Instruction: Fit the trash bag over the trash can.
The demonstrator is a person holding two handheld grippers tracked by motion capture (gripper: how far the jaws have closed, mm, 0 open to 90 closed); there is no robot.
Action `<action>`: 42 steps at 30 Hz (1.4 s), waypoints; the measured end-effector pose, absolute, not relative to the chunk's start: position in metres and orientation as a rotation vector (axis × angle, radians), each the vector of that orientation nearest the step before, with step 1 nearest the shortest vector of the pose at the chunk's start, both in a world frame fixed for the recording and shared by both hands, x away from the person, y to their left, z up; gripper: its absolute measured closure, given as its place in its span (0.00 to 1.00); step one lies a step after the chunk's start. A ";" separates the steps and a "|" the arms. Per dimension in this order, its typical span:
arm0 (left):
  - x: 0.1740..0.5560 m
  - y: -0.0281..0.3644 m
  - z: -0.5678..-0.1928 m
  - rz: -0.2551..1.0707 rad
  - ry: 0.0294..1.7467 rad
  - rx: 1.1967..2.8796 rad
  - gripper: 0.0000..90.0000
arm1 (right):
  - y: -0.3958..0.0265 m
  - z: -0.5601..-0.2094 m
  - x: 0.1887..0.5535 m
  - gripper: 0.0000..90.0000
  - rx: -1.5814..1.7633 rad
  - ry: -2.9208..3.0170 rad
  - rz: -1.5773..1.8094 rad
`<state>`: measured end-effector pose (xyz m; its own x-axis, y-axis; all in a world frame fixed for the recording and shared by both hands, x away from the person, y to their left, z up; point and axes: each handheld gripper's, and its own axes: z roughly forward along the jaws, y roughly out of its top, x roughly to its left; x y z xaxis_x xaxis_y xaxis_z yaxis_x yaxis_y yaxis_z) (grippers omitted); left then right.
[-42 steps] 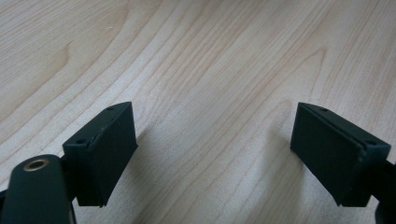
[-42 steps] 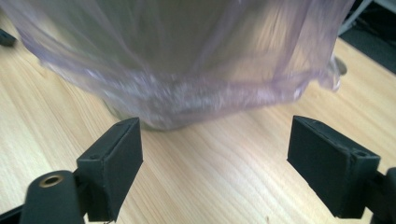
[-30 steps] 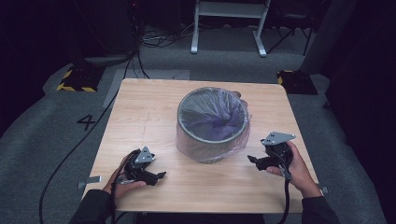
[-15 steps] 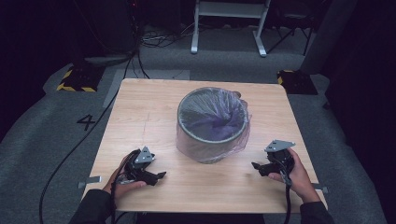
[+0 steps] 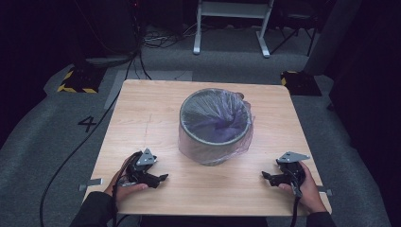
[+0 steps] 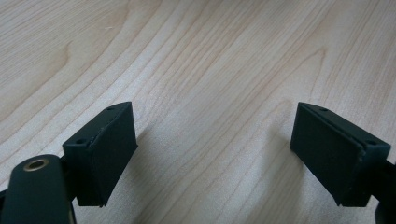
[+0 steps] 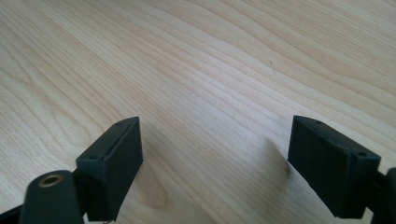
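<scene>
The bin [image 5: 215,126] stands mid-table, ahead of both grippers and between them, well apart from each; a thin purple bag [image 5: 222,120] lines it, its edge folded over the rim and hanging down the outside. The left gripper [image 5: 158,178] rests low on the table [image 5: 142,109] with jaws wide and nothing between them; the right gripper [image 5: 268,178] likewise, jaws wide and empty, over bare wood. The bag looks light, soft and slippery, likely to tear if snagged; best pinched at the loose fold outside the rim, one gripper on each side. The bin seems stiff and light, so it may slide or tip when the bag is pulled.
</scene>
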<state>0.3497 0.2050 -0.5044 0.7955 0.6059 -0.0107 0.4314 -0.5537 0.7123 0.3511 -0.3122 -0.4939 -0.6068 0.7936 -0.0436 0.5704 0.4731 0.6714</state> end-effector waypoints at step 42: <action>0.350 0.204 -0.504 0.300 0.753 2.245 0.15 | -0.350 -0.504 0.339 0.16 1.265 2.217 0.976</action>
<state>0.3500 0.2045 -0.5045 0.8007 0.5990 -0.0119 0.4268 -0.5564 0.7129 0.3388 -0.3498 -0.5039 -0.5063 0.8623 -0.0055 0.5783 0.3443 0.7396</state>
